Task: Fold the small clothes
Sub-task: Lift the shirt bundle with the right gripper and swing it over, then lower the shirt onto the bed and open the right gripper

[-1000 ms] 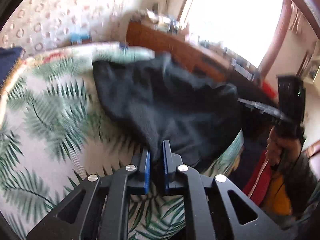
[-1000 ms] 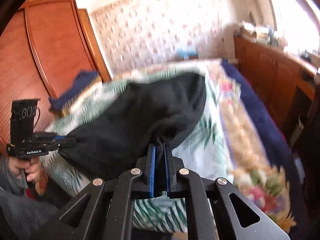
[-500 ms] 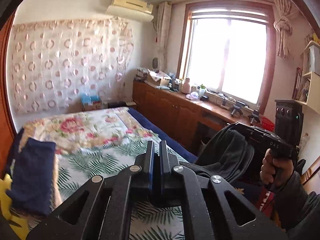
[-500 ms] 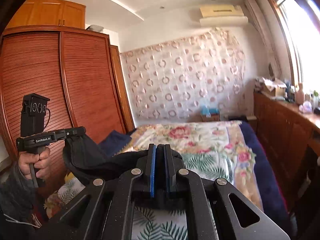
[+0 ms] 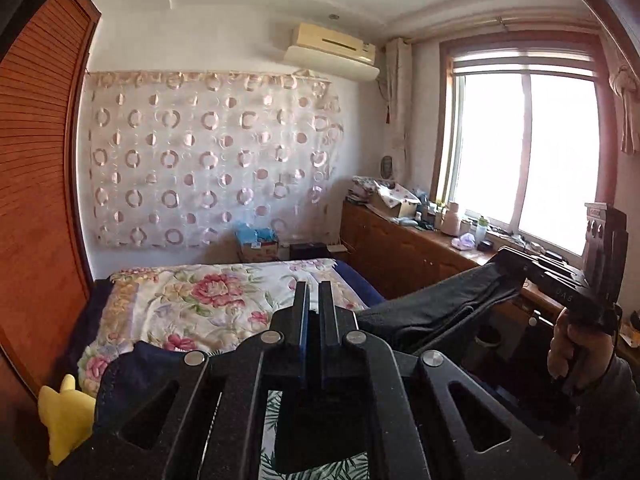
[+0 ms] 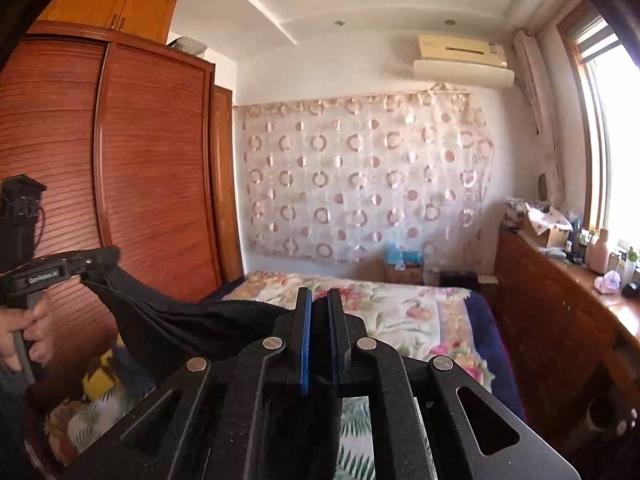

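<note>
A black garment hangs stretched in the air between both grippers, above the bed. In the left wrist view my left gripper is shut, with the cloth pinched at its pads and running off to the right. There the right gripper grips the other corner, held by a hand. In the right wrist view my right gripper is shut on the garment. From there the cloth sags leftward to the left gripper. Both grippers point almost level.
The bed with a floral and palm-leaf cover lies below. A folded navy cloth and a yellow item sit at its near left. A wooden wardrobe stands left, and a cluttered sideboard runs under the window.
Both grippers have risen and tipped up towards level, lifting the black garment off the bed. It lay spread on the cover; now it hangs stretched between them.
</note>
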